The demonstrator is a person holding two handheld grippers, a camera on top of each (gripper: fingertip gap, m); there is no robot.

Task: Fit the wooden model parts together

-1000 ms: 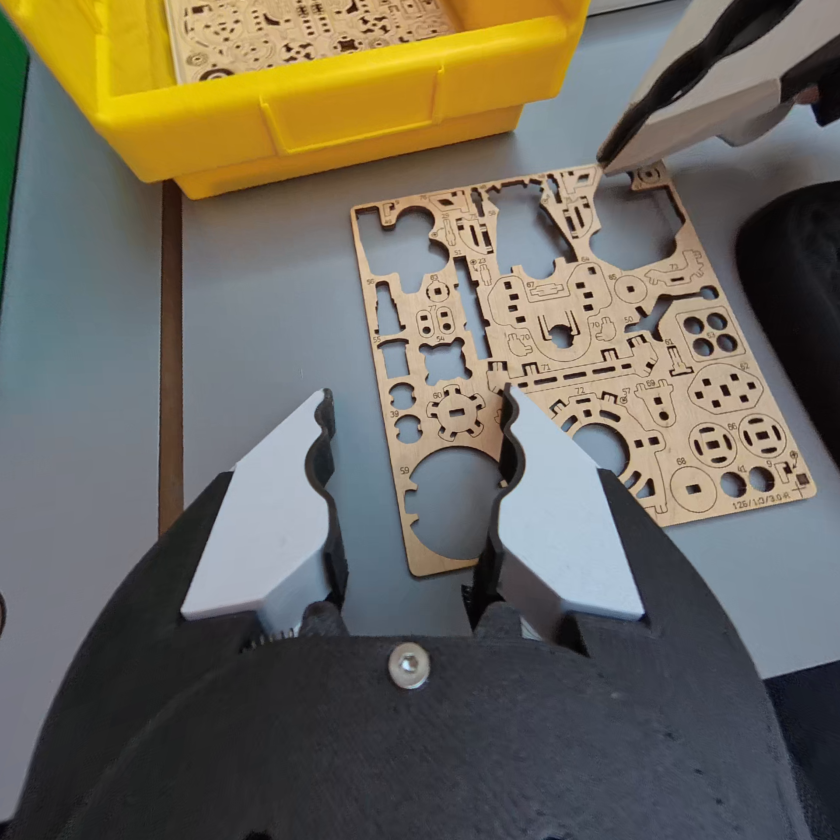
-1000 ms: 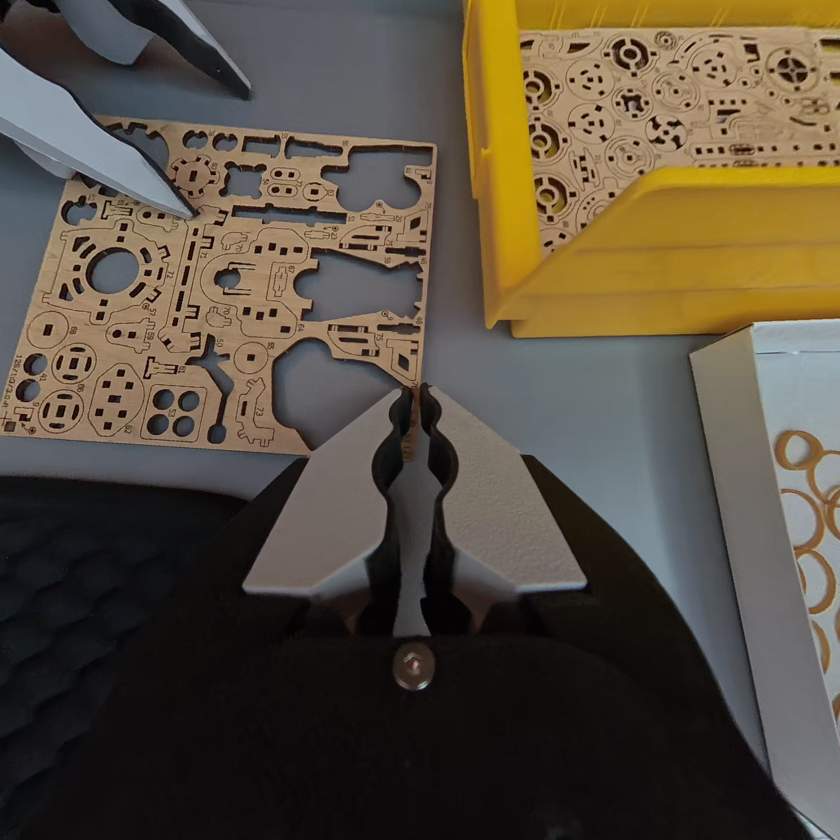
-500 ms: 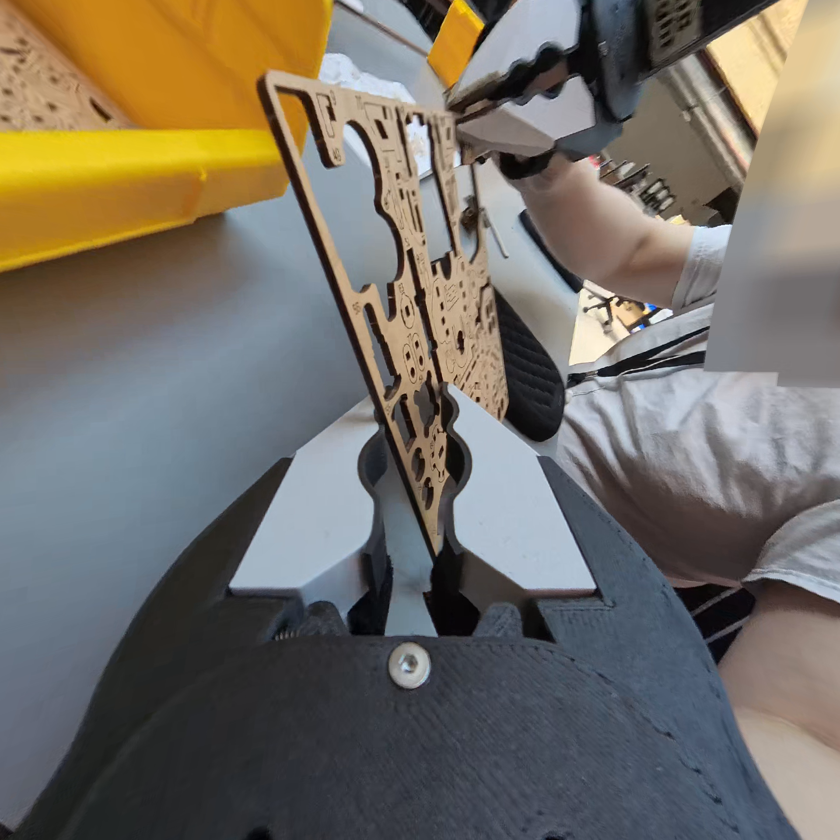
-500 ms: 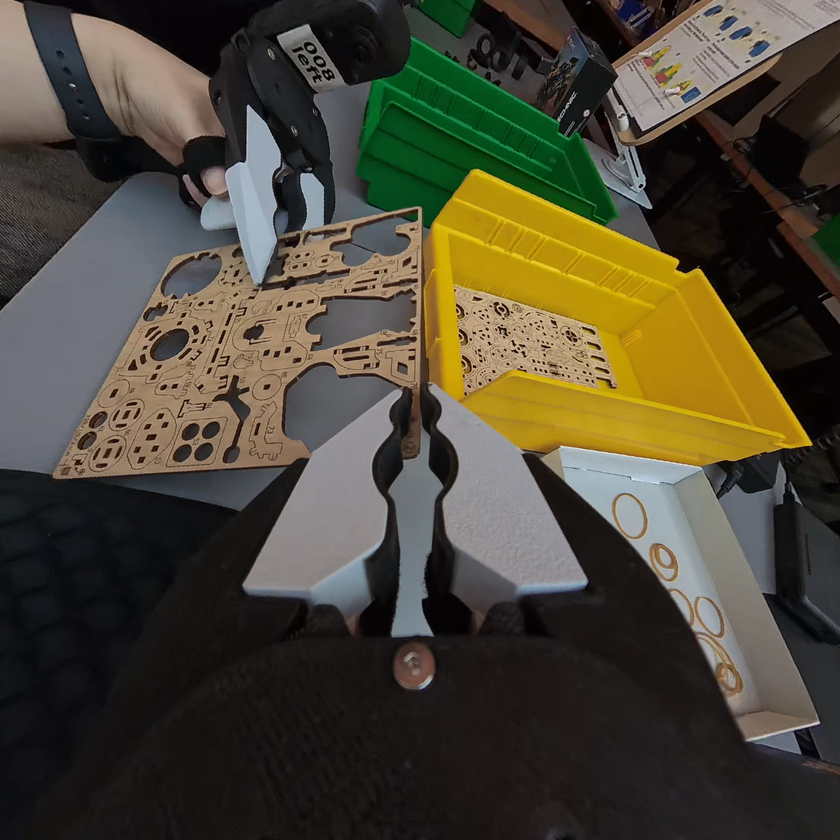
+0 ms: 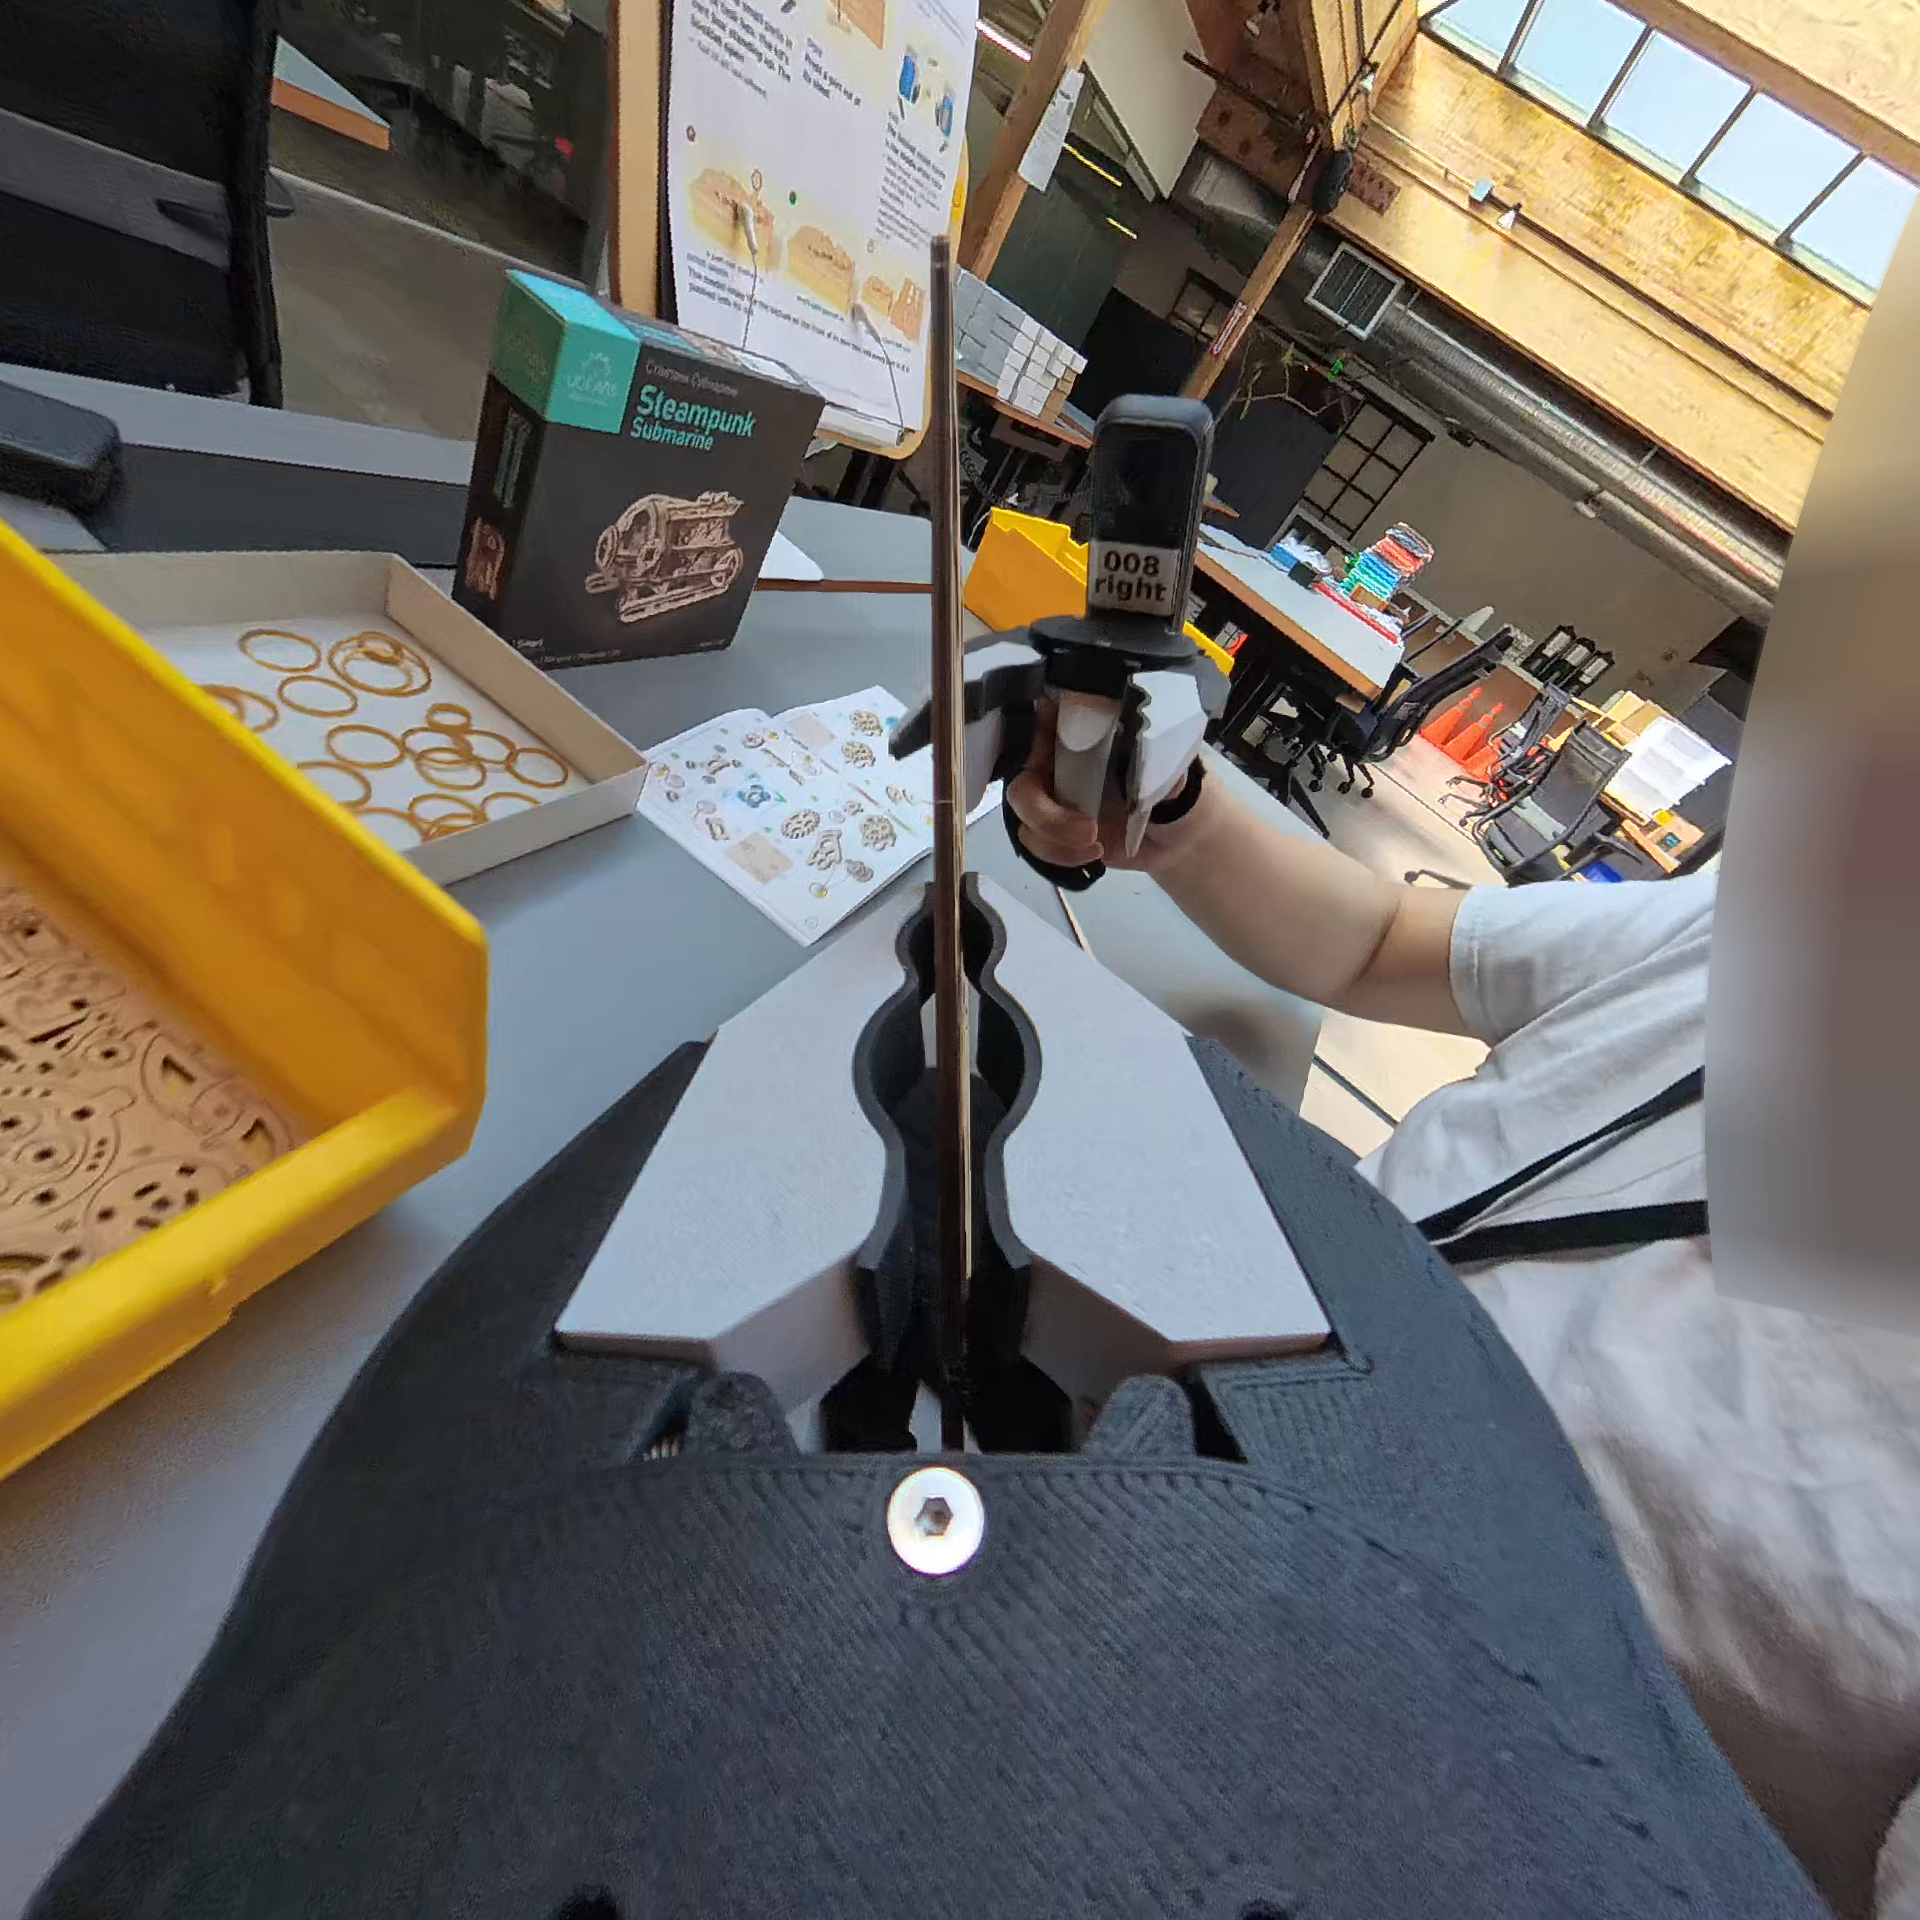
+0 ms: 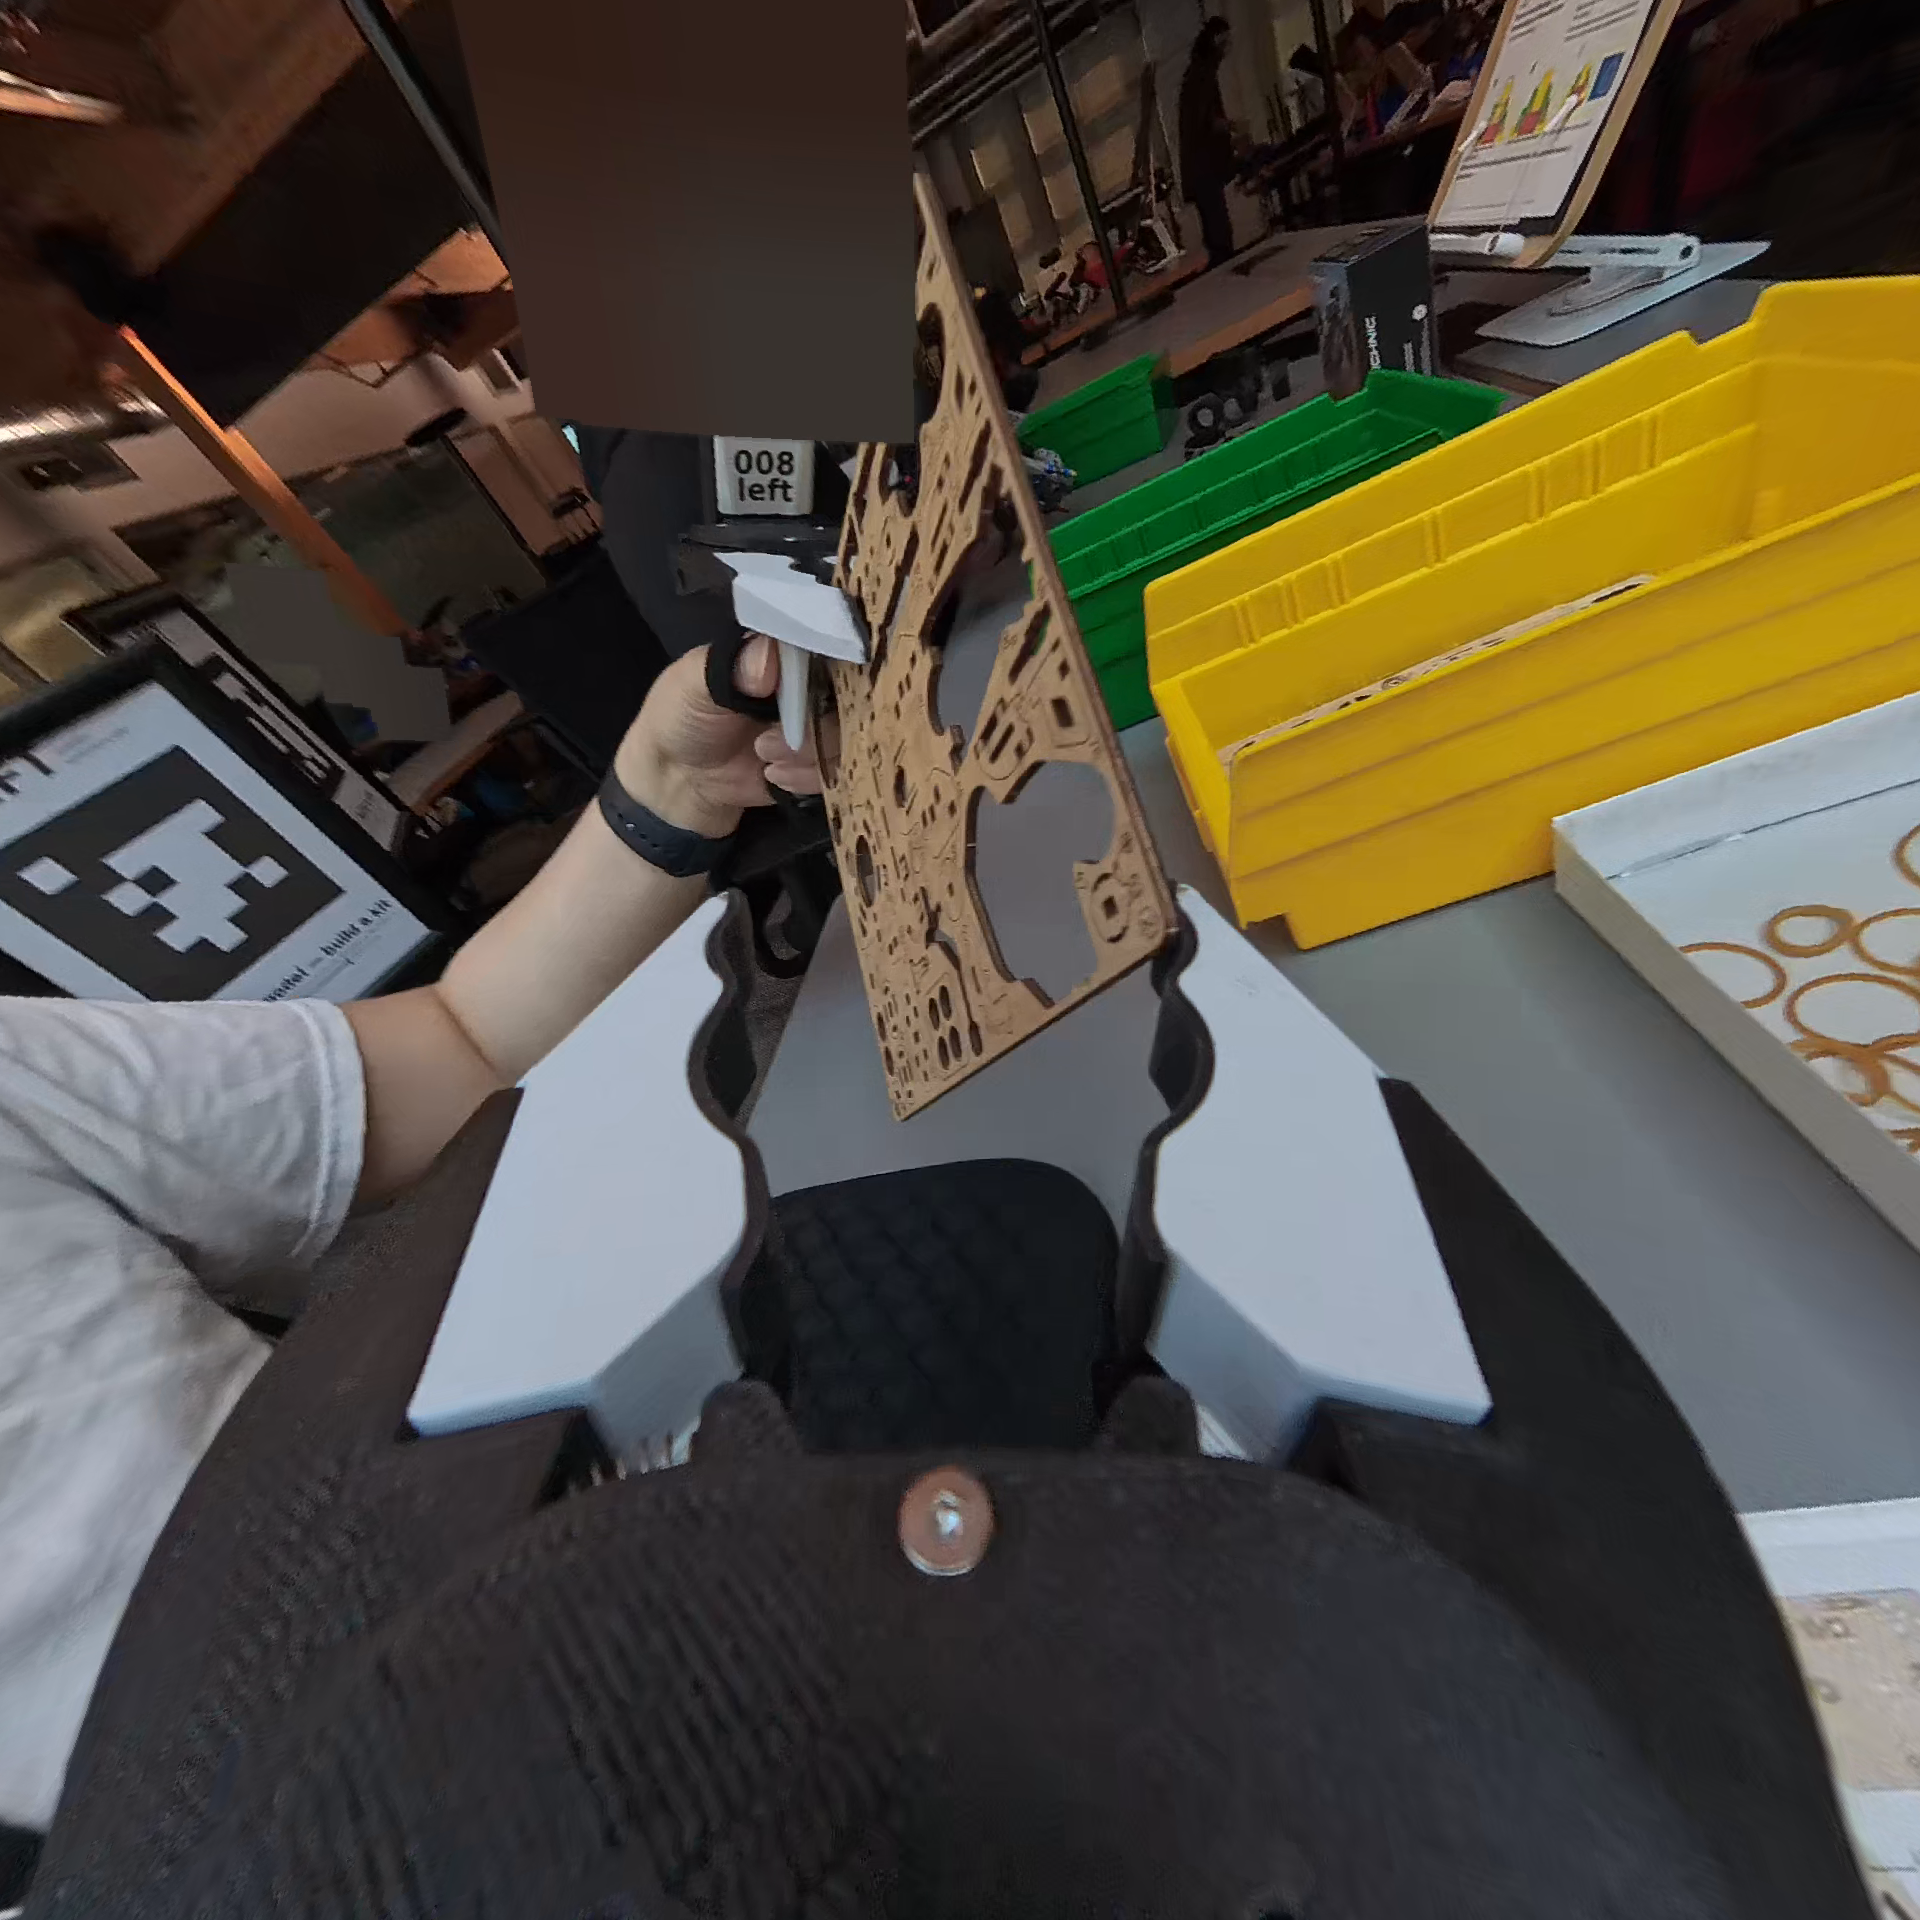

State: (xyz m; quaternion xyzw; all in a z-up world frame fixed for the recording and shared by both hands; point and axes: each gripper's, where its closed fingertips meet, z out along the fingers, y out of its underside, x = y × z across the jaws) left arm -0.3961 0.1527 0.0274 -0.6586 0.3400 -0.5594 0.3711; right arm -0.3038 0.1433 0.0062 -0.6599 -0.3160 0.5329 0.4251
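Observation:
My left gripper (image 5: 945, 920) is shut on a thin wooden parts sheet (image 5: 941, 582), which stands upright and edge-on in the left wrist view. In the right wrist view the same sheet (image 6: 904, 790) is held up in the air above the table, and the left gripper (image 6: 831, 623) clamps its far edge. My right gripper (image 6: 951, 930) is open and empty. The sheet's near lower corner hangs close to its right fingertip (image 6: 1179, 935); I cannot tell if they touch. The right gripper also shows in the left wrist view (image 5: 1060, 727), beyond the sheet.
A yellow bin (image 5: 312, 935) (image 6: 1455, 727) holds more wooden sheets. A white tray (image 5: 613, 764) (image 6: 1621, 883) holds rubber bands. A dark kit box (image 5: 623, 499), an open booklet (image 5: 800, 790), green bins (image 6: 1247, 478) and a black pad (image 6: 935, 1268) are on the grey table.
The left gripper closed on the sheet and raised it upright off the table. The right gripper let go of the sheet's corner and opened.

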